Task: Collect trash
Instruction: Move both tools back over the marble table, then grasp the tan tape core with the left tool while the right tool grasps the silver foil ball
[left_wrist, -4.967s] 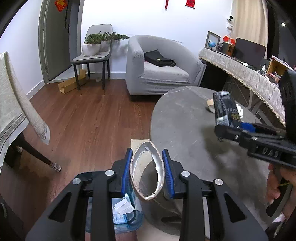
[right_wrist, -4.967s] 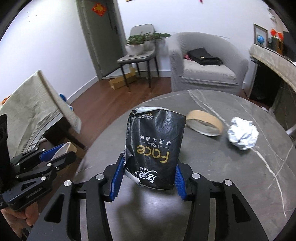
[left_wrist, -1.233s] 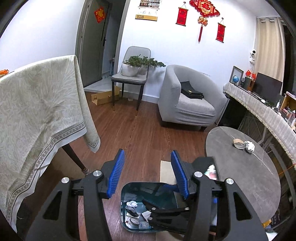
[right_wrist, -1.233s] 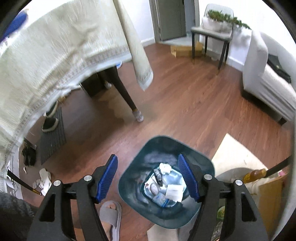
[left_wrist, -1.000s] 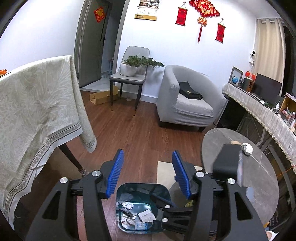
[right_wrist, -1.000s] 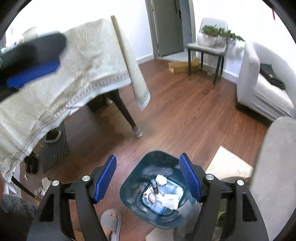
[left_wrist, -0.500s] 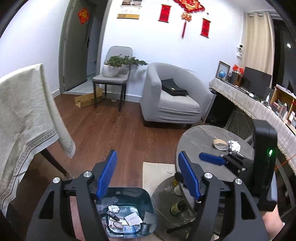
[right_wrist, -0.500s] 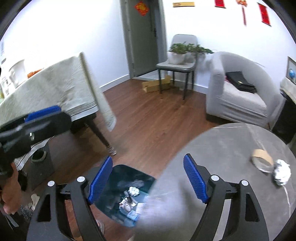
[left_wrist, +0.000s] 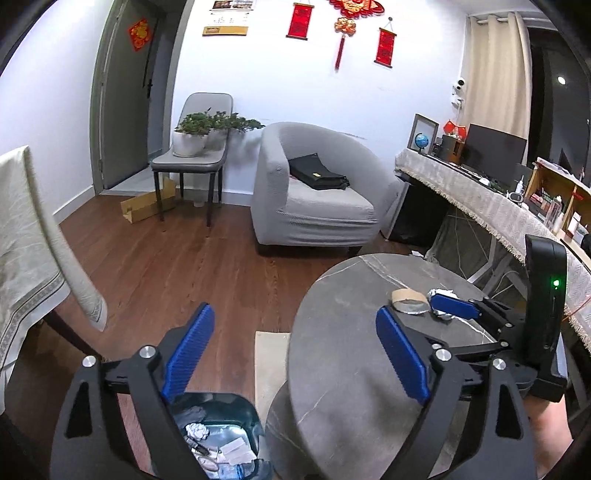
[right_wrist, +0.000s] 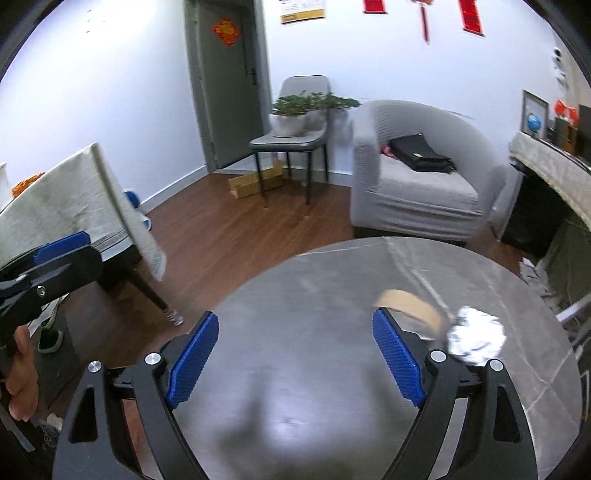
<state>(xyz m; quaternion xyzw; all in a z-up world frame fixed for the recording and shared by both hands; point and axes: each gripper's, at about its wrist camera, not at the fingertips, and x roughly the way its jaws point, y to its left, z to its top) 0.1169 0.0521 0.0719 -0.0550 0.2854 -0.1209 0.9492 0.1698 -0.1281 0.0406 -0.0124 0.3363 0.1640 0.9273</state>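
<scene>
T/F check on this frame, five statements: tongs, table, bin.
1. Both tongs, left and right, are open and empty. True.
2. A foil ball lies on the round table. True.
3. The tape roll sits in the trash bin. False: it lies on the table beside the foil ball.
4. The trash bin is empty. False: crumpled paper and wrappers lie inside.
5. A black bag lies on the grey armchair. True.
</scene>
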